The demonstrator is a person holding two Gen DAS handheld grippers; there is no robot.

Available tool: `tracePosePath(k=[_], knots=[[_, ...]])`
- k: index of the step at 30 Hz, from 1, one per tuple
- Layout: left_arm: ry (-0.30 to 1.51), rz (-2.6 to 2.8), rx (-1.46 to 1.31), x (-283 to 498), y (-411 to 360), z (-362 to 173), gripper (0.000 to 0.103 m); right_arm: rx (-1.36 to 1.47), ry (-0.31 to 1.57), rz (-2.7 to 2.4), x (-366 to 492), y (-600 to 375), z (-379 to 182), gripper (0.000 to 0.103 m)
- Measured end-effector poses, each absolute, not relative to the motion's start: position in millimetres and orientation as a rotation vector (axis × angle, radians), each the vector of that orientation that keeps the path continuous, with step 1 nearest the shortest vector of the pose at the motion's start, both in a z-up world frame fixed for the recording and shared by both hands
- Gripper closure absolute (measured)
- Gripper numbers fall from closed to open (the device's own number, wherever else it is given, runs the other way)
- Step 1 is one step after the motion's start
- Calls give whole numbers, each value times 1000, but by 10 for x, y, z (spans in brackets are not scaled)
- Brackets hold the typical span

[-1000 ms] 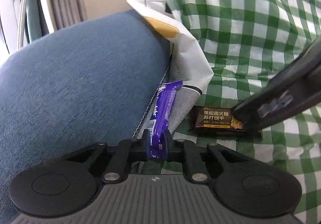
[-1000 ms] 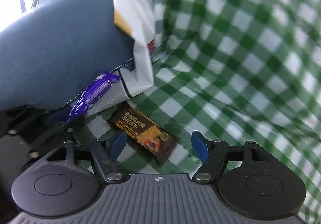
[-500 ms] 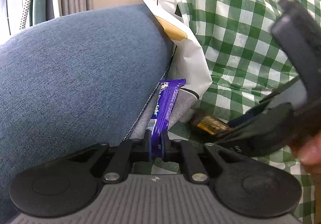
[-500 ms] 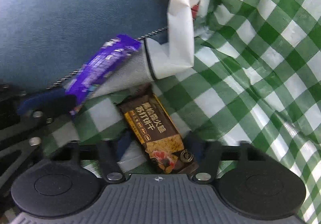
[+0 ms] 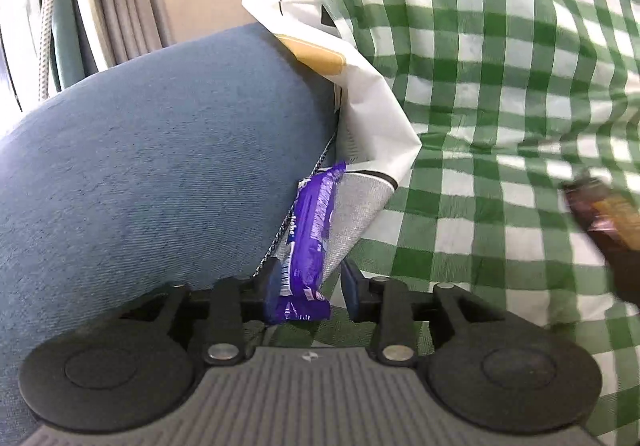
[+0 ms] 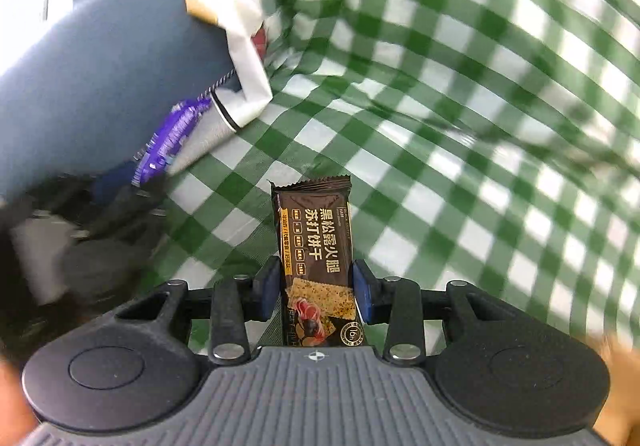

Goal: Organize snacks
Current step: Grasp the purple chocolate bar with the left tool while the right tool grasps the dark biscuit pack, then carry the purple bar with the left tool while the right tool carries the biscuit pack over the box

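Left gripper (image 5: 308,288): jaws have just been opening and now stand apart, with the purple bar (image 5: 310,242) still between them. The left pad sits against the wrapper's edge; the right pad is clear of it, gap visible. The bar is not pinched. It lies lengthwise along the seam where the blue cushion (image 5: 152,150) meets a grey pouch (image 5: 356,214), its far end pointing up toward the white bag (image 5: 372,114) and its near end flopped over at the jaw line.

Right gripper (image 6: 316,288): jaws have just been closing and now pinch the brown cracker pack (image 6: 316,258) across its width, both blue pads touching its long sides. The pack stands along the fingers, serrated end away from the camera, printed face toward it, lifted above the green check cloth (image 6: 440,126). Background in this view is smeared by motion.

In the left wrist view the same pack shows as a dark blur at the right edge (image 5: 600,206), well apart from the purple bar.

In the right wrist view the purple bar (image 6: 172,138) lies at the left edge of the cloth, against the cushion (image 6: 100,86), with the left gripper's dark body blurred just below it. The white bag (image 6: 236,26) leans on the cushion's far end. The cloth is rumpled, with folds running across its far side.
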State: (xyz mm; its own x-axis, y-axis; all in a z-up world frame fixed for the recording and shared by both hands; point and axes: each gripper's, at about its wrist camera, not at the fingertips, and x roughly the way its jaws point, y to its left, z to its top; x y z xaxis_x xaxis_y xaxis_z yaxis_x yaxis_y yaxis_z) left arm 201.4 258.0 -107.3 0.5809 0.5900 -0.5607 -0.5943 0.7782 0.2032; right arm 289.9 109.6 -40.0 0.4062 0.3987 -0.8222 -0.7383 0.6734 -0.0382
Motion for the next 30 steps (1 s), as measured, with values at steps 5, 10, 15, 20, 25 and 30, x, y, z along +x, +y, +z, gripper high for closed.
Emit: tracePosePath(k=[5, 10, 15, 20, 25, 30], knots=[[653, 699, -21, 1984, 2616, -1087, 79, -333, 891, 728, 2581, 855, -320, 63], [617, 661, -48, 1833, 2488, -929, 79, -287, 881, 698, 2186, 615, -268, 63], [631, 542, -170, 1550, 2390, -699, 79, -224, 903, 643, 1775, 298, -180, 63], [730, 332, -362, 1068, 2224, -554, 79, -238, 913, 629, 1237, 100, -208, 63], [830, 260, -513, 500, 2024, -616, 79, -242, 931, 639, 676, -39, -417, 63], [889, 264, -559, 59, 1748, -755, 79, -308, 889, 638, 243, -164, -767, 63]])
